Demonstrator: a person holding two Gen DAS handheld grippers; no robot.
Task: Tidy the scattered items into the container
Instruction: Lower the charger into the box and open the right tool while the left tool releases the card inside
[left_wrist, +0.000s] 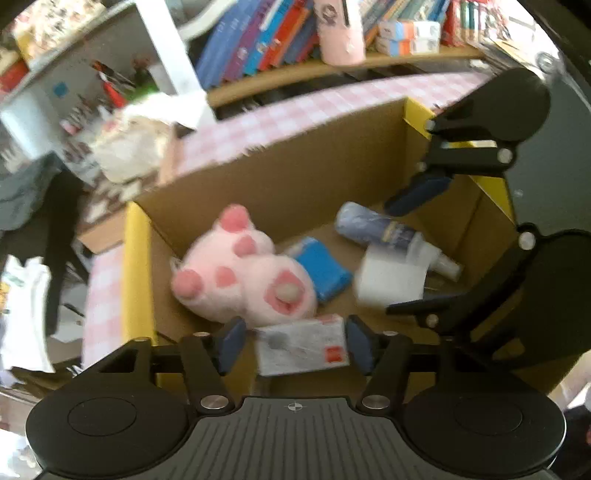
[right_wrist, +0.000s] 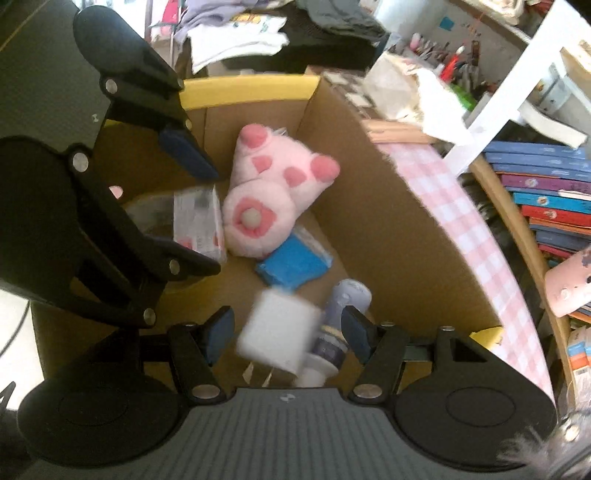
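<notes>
I've both hand-held grippers over the cardboard box (left_wrist: 295, 177): left hand-held gripper (left_wrist: 293, 345) half-open around white packet (left_wrist: 303, 349), long axis spanning its jaws, right hand-held gripper (right_wrist: 288, 336) half-open, tissue roll (right_wrist: 277, 332) between, blurred.

Pink plush (left_wrist: 243, 269), tissue roll (left_wrist: 391, 278) inside cardboard box (left_wrist: 295, 177)

A home room: bookshelf (left_wrist: 280, 40), heaped clothes (right_wrist: 240, 29), checked tablecloth (right_wrist: 465, 206).

Matt corrugated cardboard box (left_wrist: 295, 177), fluffy plush toy (left_wrist: 243, 273), glossy plastic-wrapped tissue pack (left_wrist: 301, 349)
</notes>
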